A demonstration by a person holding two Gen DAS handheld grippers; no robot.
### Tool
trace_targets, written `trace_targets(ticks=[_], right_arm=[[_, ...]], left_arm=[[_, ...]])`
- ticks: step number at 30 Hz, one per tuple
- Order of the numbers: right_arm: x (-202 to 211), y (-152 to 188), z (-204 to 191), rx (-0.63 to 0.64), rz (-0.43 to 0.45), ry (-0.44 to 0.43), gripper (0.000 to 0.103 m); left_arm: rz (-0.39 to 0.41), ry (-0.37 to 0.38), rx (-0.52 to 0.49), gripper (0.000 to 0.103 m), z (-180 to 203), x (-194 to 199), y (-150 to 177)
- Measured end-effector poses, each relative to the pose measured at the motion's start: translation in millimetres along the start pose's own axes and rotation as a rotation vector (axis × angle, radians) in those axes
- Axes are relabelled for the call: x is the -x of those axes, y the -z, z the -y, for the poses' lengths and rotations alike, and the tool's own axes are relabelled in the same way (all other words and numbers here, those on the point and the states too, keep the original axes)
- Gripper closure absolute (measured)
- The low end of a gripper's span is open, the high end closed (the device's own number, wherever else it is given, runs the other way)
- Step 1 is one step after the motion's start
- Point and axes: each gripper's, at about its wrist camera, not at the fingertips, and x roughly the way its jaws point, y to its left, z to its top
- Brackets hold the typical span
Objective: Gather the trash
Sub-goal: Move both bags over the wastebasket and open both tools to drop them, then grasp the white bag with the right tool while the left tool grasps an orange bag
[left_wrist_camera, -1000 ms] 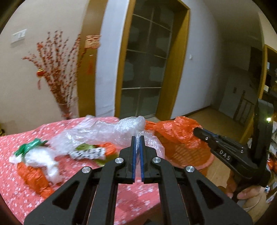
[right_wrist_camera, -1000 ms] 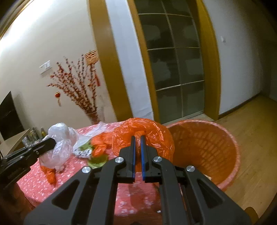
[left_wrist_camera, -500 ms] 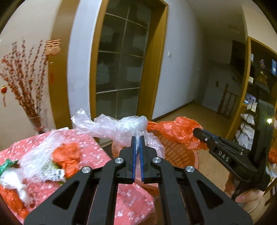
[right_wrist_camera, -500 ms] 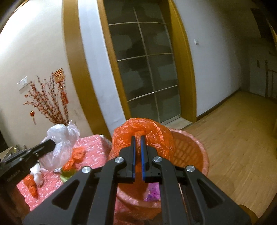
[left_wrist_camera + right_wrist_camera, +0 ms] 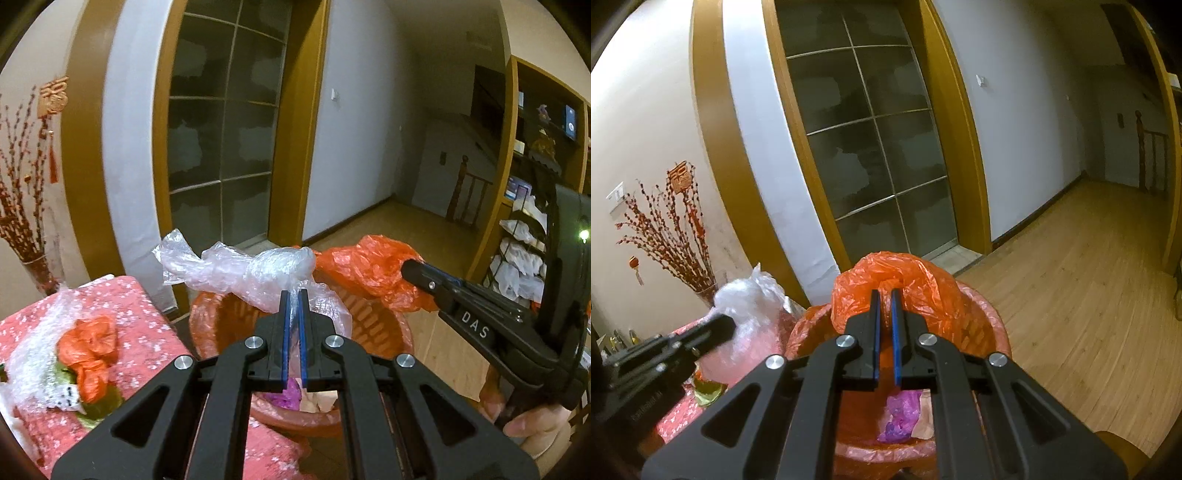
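Item: clear plastic wrap (image 5: 258,269), light, limp, slippery; my left tongs (image 5: 293,295) pinch its bunched middle. Right tongs (image 5: 885,295) opening around orange bag (image 5: 894,284) over basket (image 5: 993,325).

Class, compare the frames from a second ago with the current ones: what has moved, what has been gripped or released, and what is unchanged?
Both tools swung from above the table to above the orange basket. The left tool stays shut on the clear plastic bag. The right tool carried the orange plastic bag along; its jaws are now opening with the bag between them. The trash on the pink tablecloth stayed put.
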Motion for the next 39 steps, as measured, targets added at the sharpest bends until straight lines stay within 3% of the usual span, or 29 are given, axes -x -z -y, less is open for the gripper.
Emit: trace_targets(ticks=[1, 3, 4, 5, 9, 12, 15, 18, 24, 39], right_arm=[[-2.2, -0.3, 0.2, -0.004, -0.004, -0.002, 0.092], [-6.4, -0.2, 3.6, -0.016, -0.009, 0.002, 0.089], [-6.4, -0.1, 5.6, -0.019, -0.012, 0.001, 0.084], [-8.0, 0.5, 7.8, -0.024, -0.015, 0.004, 0.081], [-8.4, 4.5, 11.4, -0.032, -0.024, 0.014, 0.072], [-4.7, 6.1, 9.1, -0.031, -0.014, 0.021, 0.058], [0.1, 7.4, 4.3, -0.015, 0.007, 0.04, 0.043], [2.1, 8.9, -5.5, 0.011, 0.019, 0.05, 0.035], [1.5, 12.3, -30.9, 0.052, 0.012, 0.007, 0.033], [-11.6, 34.2, -120.6, 0.158, -0.095, -0.206, 0.033]], left_arm=[[-0.005, 0.0, -0.001, 0.097, 1.0, -3.7, 0.8], [-0.025, 0.003, -0.005, 0.083, 2.4, -9.9, 2.3], [-0.033, -0.003, -0.004, 0.062, 2.1, -12.7, 3.7], [-0.033, -0.011, -0.001, 0.048, 1.2, -13.2, 5.1], [-0.057, -0.032, 0.017, 0.045, -6.3, -14.5, 9.6], [-0.064, -0.064, 0.039, 0.039, -15.1, -8.5, 13.1], [-0.05, -0.133, 0.062, 0.029, -26.6, 5.8, 17.7], [-0.044, -0.211, 0.076, 0.024, -39.4, 20.4, 23.7], [-0.037, -0.355, 0.116, 0.021, -71.9, 52.1, 36.0], [-0.017, -0.679, 0.243, 0.019, -162.8, 131.7, 75.5]])
